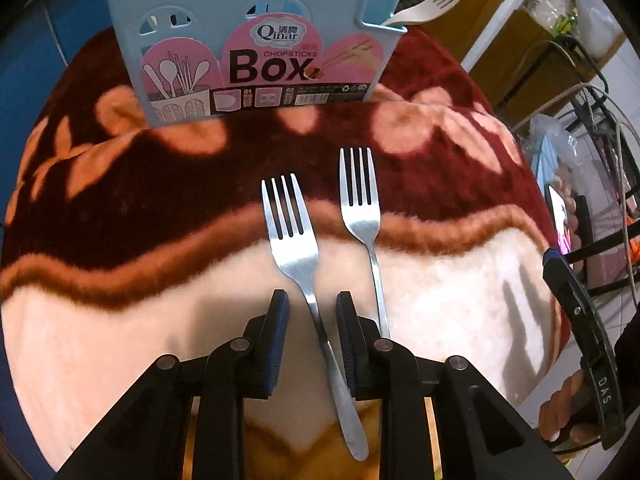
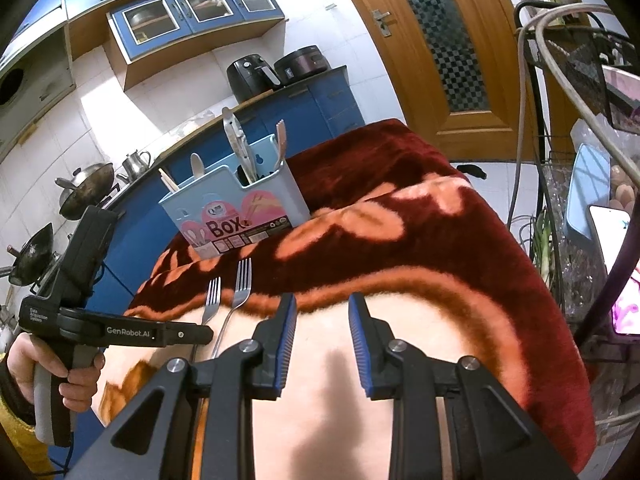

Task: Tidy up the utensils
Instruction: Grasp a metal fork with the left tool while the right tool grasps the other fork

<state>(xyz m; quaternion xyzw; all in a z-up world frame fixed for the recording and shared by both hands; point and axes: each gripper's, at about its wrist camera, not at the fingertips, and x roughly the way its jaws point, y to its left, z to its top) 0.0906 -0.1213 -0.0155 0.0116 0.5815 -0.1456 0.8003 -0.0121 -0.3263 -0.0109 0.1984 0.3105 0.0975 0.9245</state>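
Two metal forks lie side by side on a red and cream blanket (image 1: 460, 300), tines toward a light-blue chopsticks box (image 1: 248, 40). The left fork (image 1: 294, 240) has its handle running between the fingers of my left gripper (image 1: 312, 300). That gripper points steeply down and is open, with gaps between pads and handle. The right fork (image 1: 360, 208) lies just outside the right finger. In the right wrist view the forks (image 2: 212, 300) (image 2: 242, 284) sit before the box (image 2: 240, 208). My right gripper (image 2: 323, 304) hovers open over the cream part of the blanket, nothing between its fingers.
The box holds a cream plastic fork (image 1: 428, 6), tongs (image 2: 236, 136) and other utensils. A hand (image 2: 76, 372) grips the left tool. A blue kitchen counter with woks (image 2: 84, 188) stands behind, a wire rack (image 2: 580, 200) with a phone at the right, and a wooden door (image 2: 440, 40) beyond.
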